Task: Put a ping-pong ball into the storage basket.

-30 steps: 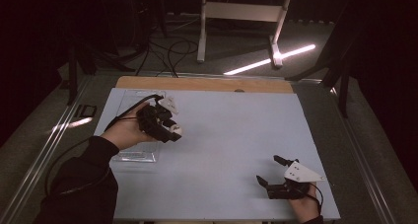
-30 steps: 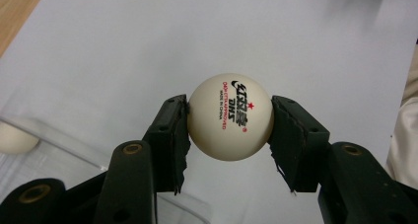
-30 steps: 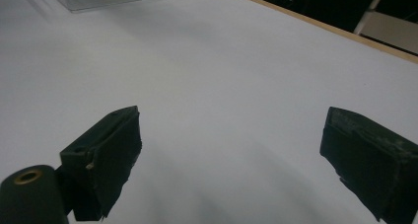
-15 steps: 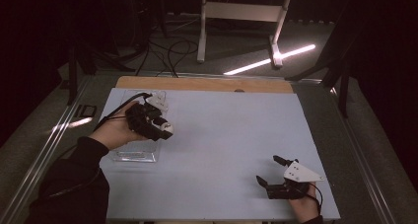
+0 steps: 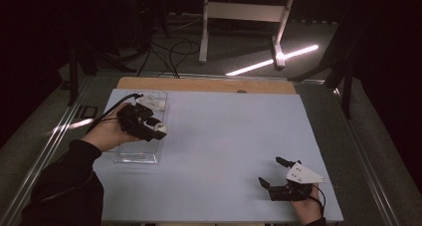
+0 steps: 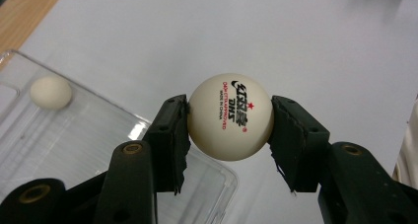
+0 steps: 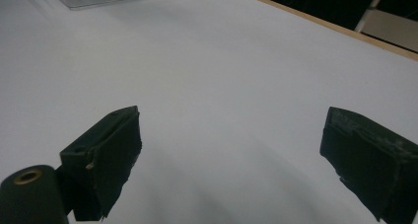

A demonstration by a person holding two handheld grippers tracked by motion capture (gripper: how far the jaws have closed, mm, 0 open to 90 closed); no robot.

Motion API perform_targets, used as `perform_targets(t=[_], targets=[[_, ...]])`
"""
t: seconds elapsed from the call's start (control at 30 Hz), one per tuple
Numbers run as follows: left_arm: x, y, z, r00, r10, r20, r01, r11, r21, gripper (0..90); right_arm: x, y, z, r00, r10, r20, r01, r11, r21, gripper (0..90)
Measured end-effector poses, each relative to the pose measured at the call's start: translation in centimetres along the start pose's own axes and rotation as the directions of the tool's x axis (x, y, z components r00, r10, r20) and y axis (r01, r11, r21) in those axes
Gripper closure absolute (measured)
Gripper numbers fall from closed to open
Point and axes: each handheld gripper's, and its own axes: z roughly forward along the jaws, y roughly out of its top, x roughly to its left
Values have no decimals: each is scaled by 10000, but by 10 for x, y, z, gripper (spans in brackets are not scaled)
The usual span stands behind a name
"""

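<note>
1. The room around the table was dark, with a bright strip of light on the floor behind; the work lay on a pale blue-grey tabletop (image 5: 224, 136) with a wooden strip along its far edge.
2. A clear, shallow plastic tray (image 5: 135, 157) sat on the left part of the table, and one small cream-white ball (image 6: 51, 92) already rested inside it, near its far end.
3. Judging from that, the job of putting balls into the tray was partly done: one was in, and a second was in hand but not yet set down.
4. The left gripper (image 6: 230, 130) had its black jaws closed snugly on the second ball, a white table-tennis ball with red and black print (image 6: 230, 117), both pads pressing its sides.
5. In the high view that left gripper (image 5: 149, 126) hung over the tray, so the held ball was above the tray's near half, just inside its right edge.
6. The right gripper (image 5: 276, 173) rested near the table's front right corner, well apart from the tray, jaws spread wide with nothing between them.
</note>
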Motion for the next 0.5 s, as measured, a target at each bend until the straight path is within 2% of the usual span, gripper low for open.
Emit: perform_targets(t=[0.5], targets=[[8, -11, 13, 9992, -353, -178, 354, 9993, 74, 520, 0, 0, 0, 10000, 7, -17, -7, 10000, 23, 85]])
